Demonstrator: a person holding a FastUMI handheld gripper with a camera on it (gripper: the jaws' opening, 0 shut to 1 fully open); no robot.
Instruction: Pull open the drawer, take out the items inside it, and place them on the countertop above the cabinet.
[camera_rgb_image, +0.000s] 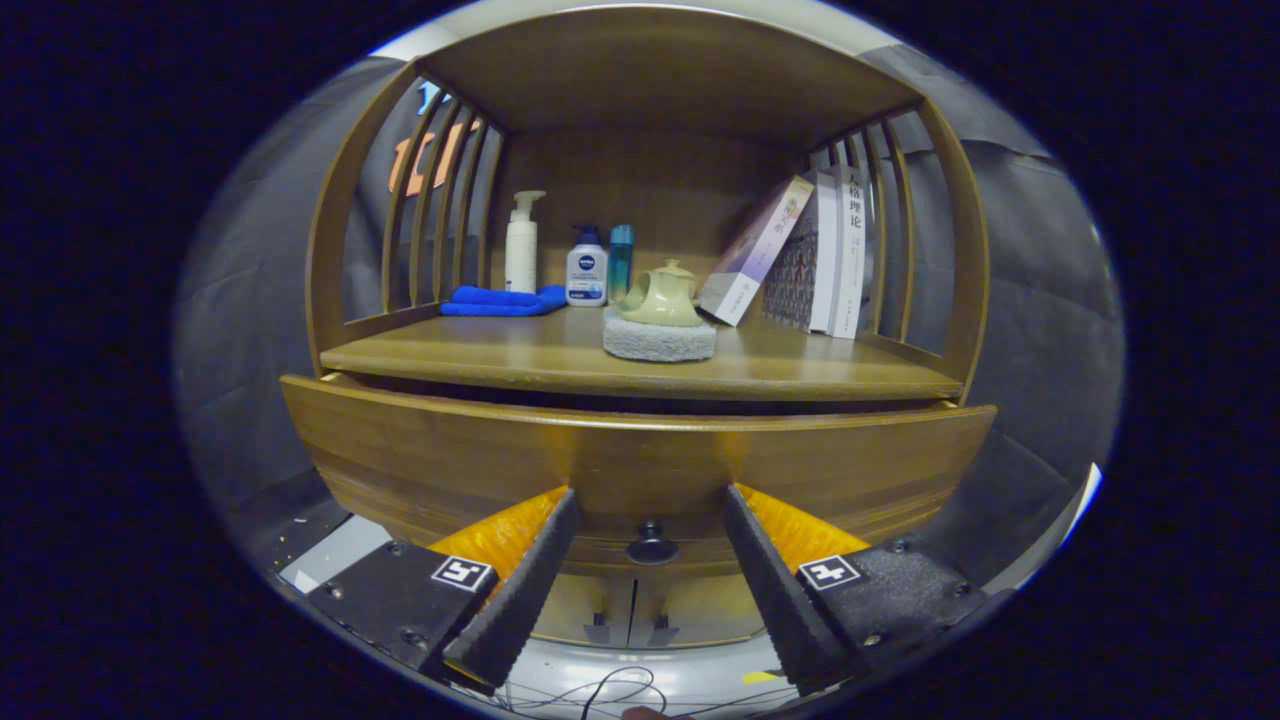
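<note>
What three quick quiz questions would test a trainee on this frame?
1. True or false: the hand-held gripper is shut on the drawer knob.
2. What does the green teapot stand on? A) blue cloth B) grey pad C) a book
3. Fill in: the books lean at the shelf's ____ end, seen from the gripper.

Key
1. False: the fingers are spread, the knob between them, untouched.
2. B: the grey pad on the countertop.
3. Right; the blue cloth and bottles sit on the left.

Hand-held gripper (650, 505) agape before drawer knob (651, 547)
</note>
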